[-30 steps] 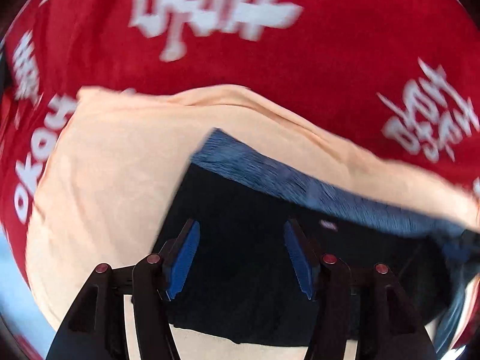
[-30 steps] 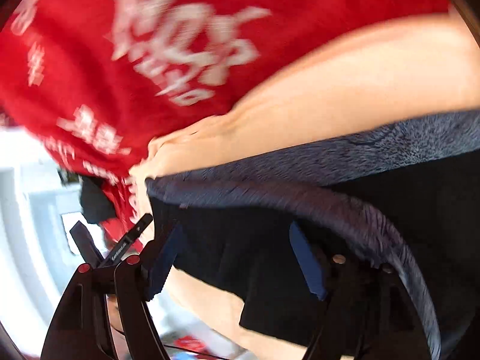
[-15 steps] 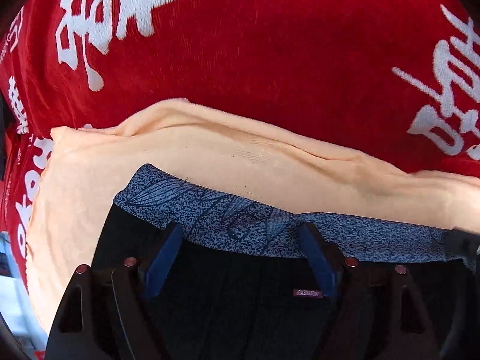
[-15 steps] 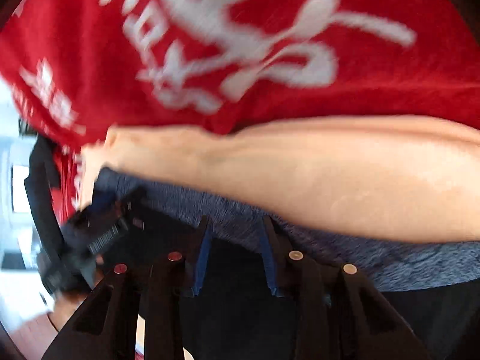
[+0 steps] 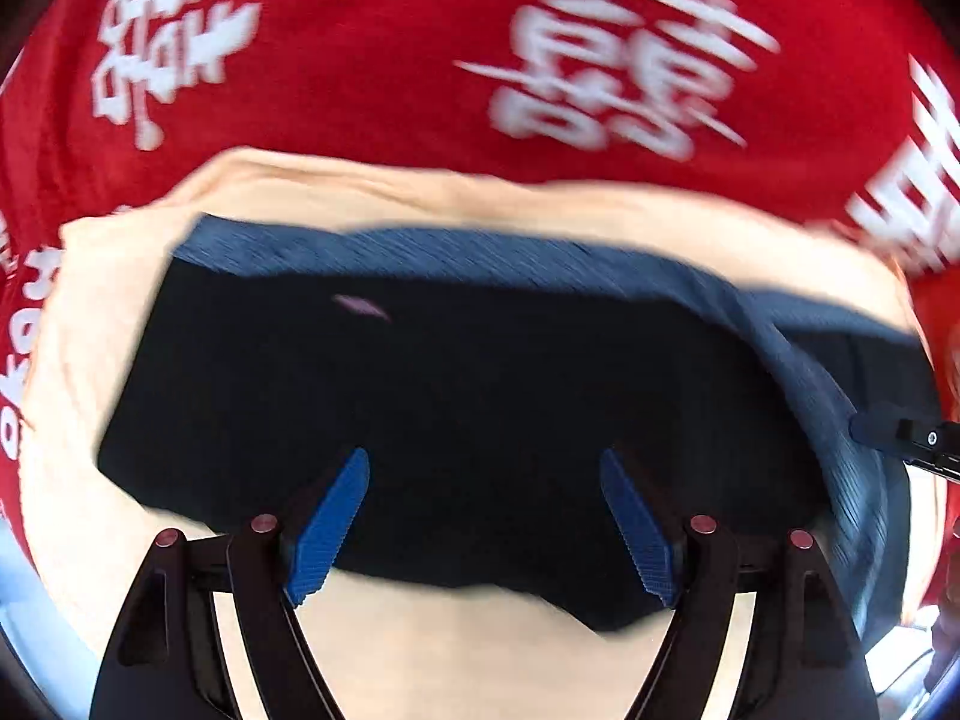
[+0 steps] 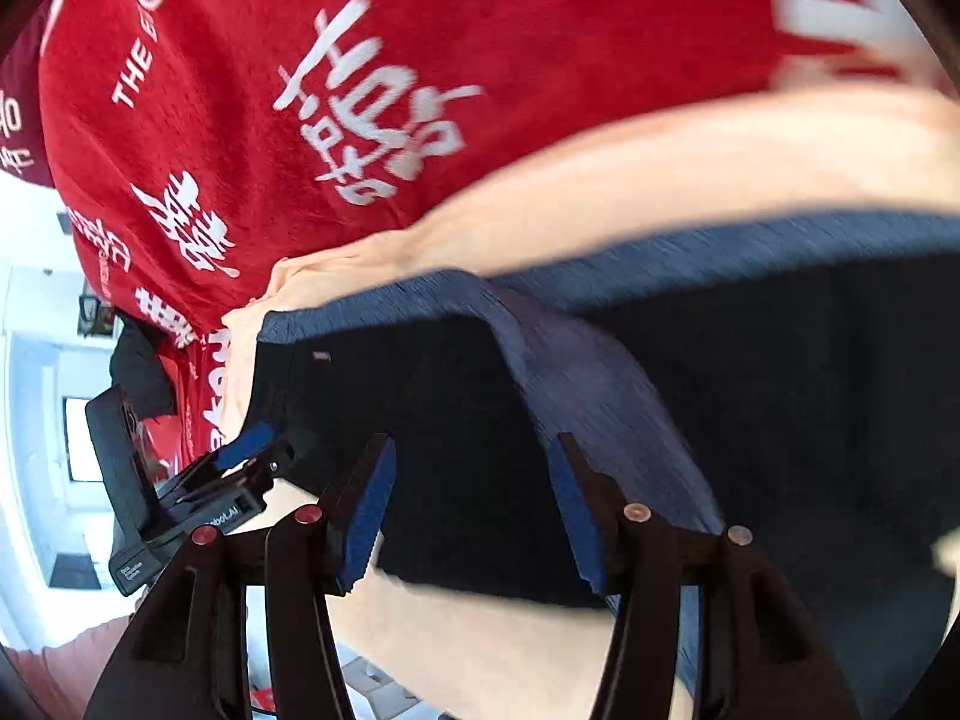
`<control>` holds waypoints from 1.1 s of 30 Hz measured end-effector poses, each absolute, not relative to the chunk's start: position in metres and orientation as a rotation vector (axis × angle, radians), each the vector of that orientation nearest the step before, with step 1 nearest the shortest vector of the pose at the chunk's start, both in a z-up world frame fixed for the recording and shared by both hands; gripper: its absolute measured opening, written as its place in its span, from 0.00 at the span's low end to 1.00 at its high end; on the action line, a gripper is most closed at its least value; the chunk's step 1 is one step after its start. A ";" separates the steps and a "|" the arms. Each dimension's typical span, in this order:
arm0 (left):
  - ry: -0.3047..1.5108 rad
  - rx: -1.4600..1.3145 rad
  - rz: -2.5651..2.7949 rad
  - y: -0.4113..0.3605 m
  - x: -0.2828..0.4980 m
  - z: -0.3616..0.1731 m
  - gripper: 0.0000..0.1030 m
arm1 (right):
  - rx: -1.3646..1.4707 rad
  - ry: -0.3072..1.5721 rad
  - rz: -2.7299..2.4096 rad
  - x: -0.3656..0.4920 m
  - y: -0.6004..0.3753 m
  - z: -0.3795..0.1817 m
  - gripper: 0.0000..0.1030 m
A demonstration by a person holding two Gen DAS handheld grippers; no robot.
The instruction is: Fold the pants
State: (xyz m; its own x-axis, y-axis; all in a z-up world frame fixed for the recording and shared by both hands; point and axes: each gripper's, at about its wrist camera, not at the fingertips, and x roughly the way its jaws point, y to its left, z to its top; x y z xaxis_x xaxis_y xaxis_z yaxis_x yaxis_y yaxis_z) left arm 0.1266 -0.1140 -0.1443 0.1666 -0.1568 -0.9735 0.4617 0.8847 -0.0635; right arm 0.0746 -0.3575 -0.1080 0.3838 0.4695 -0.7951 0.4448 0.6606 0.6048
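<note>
Item: pants (image 5: 480, 396), black with a blue patterned waistband (image 5: 456, 252), lying in a compact block on a peach cloth (image 5: 108, 324), which is spread over a red cover (image 5: 372, 60) with white lettering

Condition: already folded at least once, judging by the squared left and near edges and the tidy rectangular outline. At the right end the waistband (image 6: 576, 372) curls over the black fabric in a loose ridge, so that side looks unfinished

Left gripper (image 5: 483, 519): jaws wide apart and empty, above the near edge of the pants; nothing pinched between the pads

Right gripper (image 6: 471, 504): jaws have just been opening, now parted over the black fabric beside the waistband ridge. Cloth sits behind the gap, but the pads do not appear to press on it; released, as far as shows

Remaining, by judgement: flatten or tuck the curled right end, perhaps one more fold to even the block. Motion blur hides finer creases, so layer count cannot be told
</note>
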 end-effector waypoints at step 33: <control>1.539 0.166 -0.879 -0.260 -0.037 -0.191 0.78 | 1.246 1.102 -0.386 -0.297 -0.359 -0.149 0.53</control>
State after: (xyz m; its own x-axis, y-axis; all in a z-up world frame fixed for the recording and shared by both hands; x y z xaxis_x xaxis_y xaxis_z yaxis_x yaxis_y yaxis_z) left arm -0.0367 -0.2600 -0.1908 -0.1971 -0.3858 -0.9013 0.5800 0.6953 -0.4245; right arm -0.2968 -0.3589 -0.1488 0.4690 0.3114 -0.8265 0.7588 0.3369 0.5575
